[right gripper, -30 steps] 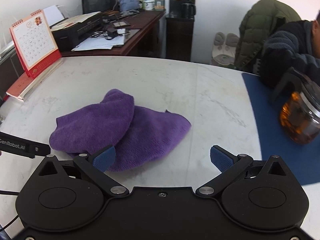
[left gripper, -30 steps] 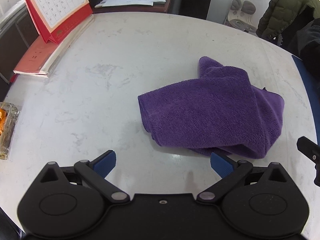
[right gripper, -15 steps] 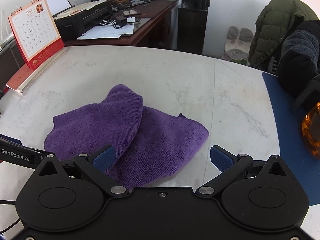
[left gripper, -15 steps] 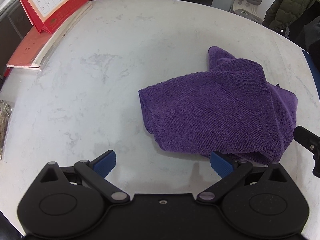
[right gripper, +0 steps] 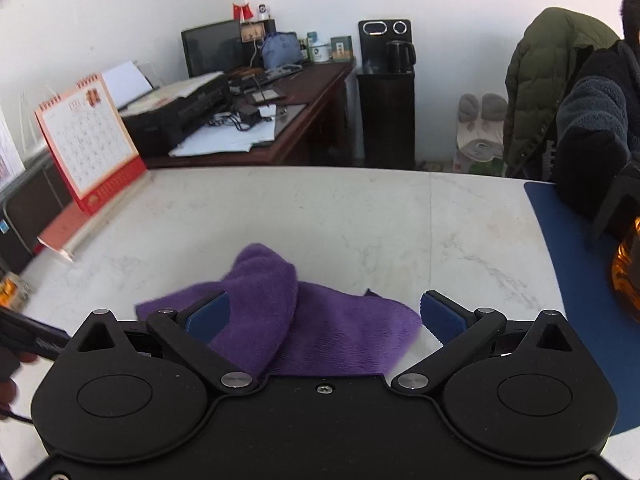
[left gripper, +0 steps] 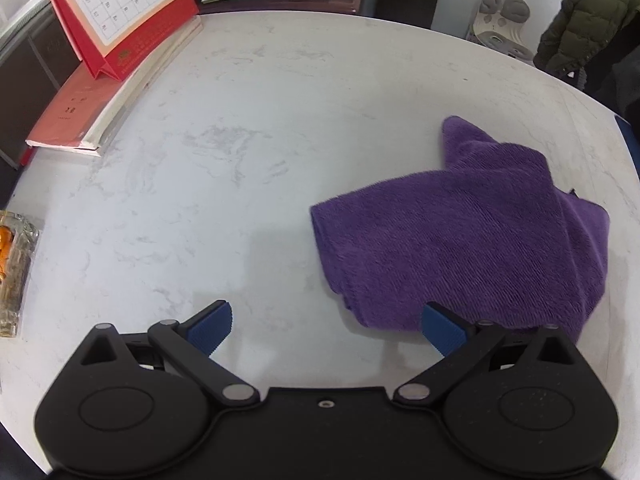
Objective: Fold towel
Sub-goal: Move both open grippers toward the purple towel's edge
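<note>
A purple towel [left gripper: 472,248] lies crumpled on the white marbled desk [left gripper: 248,168], loosely bunched with one layer draped over another and a pointed corner sticking up toward the upper right of the left wrist frame. In that view the towel fills the right half of the middle, and the left claw [left gripper: 326,326] sits at the bottom centre with its blue-padded fingers spread wide and grasping nothing. The right-hand finger pad [left gripper: 442,330] overlaps the towel's near edge in the picture; whether it touches the cloth cannot be told. The left-hand pad hangs over bare desk.

In the right wrist view the towel [right gripper: 288,320] lies at the lower centre, partly hidden behind the claw's black body. The right claw [right gripper: 324,316] is likewise released, fingers wide apart, with the towel lying between and just beyond them. Contact cannot be told here either.

At the upper left of both frames a red desk calendar [left gripper: 116,12] stands on a red-covered book [left gripper: 76,112] near the desk's edge. A blue mat [right gripper: 576,280] covers the desk at the right of the right wrist frame, beside an amber glass pot [right gripper: 626,272] at the edge. A seated person's dark sleeve [right gripper: 588,148] shows at the upper right.
</note>
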`<state>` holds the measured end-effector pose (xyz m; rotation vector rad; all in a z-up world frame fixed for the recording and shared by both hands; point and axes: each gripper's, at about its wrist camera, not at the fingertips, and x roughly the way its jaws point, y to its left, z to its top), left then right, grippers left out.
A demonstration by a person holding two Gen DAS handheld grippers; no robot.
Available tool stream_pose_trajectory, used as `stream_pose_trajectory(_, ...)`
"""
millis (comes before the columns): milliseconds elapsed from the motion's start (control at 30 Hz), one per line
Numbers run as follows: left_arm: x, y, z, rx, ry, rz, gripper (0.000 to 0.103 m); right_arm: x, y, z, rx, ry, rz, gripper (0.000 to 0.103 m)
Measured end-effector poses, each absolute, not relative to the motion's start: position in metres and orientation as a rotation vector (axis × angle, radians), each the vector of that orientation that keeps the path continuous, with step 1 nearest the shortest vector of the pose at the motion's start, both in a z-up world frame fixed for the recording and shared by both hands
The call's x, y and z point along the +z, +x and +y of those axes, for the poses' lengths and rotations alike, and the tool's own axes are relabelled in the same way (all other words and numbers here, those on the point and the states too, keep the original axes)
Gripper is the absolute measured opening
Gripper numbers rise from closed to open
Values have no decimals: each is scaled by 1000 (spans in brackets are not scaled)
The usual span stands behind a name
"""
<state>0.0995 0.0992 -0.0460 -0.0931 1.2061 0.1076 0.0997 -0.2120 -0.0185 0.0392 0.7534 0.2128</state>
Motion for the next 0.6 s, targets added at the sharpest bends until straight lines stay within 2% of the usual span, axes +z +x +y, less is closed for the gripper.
stream_pose_trajectory(367, -57, 107, 116, 88, -141, 1190, 100, -39, 162, -178, 386, -17, 833, 103)
stream_pose_trajectory(600, -67, 115, 118, 11, -181, 1173, 91, -52, 182, -174, 470, 85, 920, 103)
